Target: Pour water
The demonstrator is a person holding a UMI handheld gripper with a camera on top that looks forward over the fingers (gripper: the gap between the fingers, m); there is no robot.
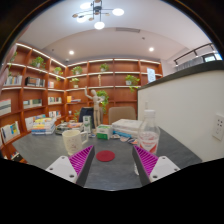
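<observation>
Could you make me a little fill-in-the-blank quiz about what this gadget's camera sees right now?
1. The gripper has its two fingers ____, holding nothing.
2. The red coaster lies on the grey ____, just ahead of the fingers.
3. The clear plastic bottle stands ____ on the table.
4. The cream cup stands beyond the ____ finger.

Missing words: open; table; upright; left

Your only view rides on the gripper [111, 162], low over a grey table [45, 148], facing forward along its two fingers, whose magenta pads [146, 160] frame the bottom. You look level across the tabletop, close to the items ahead, toward wooden wall shelves [60, 85] well beyond and ceiling lights [99, 14] overhead.
</observation>
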